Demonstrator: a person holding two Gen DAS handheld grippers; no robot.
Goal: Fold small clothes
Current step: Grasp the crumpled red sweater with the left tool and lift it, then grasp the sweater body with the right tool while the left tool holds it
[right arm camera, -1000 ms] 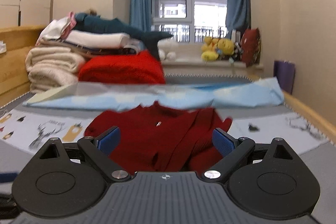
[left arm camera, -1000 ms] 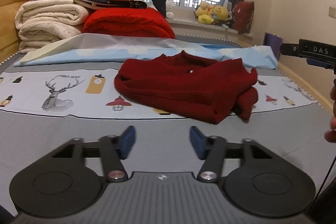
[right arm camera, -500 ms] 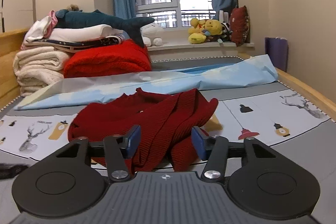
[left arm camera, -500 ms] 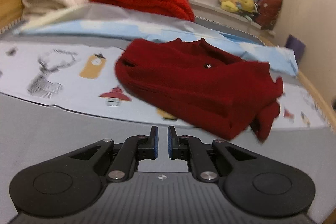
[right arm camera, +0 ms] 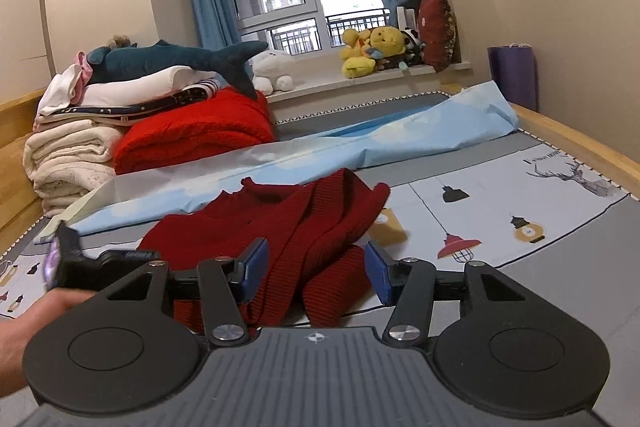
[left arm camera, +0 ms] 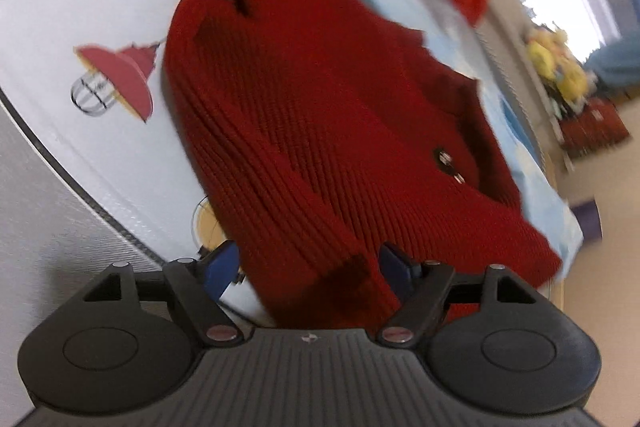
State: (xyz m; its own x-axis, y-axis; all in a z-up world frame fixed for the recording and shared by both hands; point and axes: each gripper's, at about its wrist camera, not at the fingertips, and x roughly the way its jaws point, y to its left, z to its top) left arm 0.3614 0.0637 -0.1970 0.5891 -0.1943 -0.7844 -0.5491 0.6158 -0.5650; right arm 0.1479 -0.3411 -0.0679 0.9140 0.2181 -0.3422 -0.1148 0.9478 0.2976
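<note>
The left wrist view is tilted and smeared by blur, so the far side of the room dissolves into streaks; only yellow blobs mark the stuffed toys there. One dark red knit sweater lies crumpled on the printed bedsheet, and its near hem is cut off behind the body of the left gripper. That gripper's jaws stand wide apart with a fold of the sweater's near edge between the two blue pads; whether the pads touch the knit cannot be told.

In the right wrist view the same sweater sits in the near middle of the bed. The right gripper is spread wide too, a sleeve end lying between its pads, not pinched. The left hand enters at the near left, partly hidden behind the gripper body.

Far left stands one stack of folded blankets, one bright red blanket beside it, and one plush shark on top. A light blue sheet lies bunched across the bed beyond the sweater. Small lettering beside the printed deer is unreadable.
</note>
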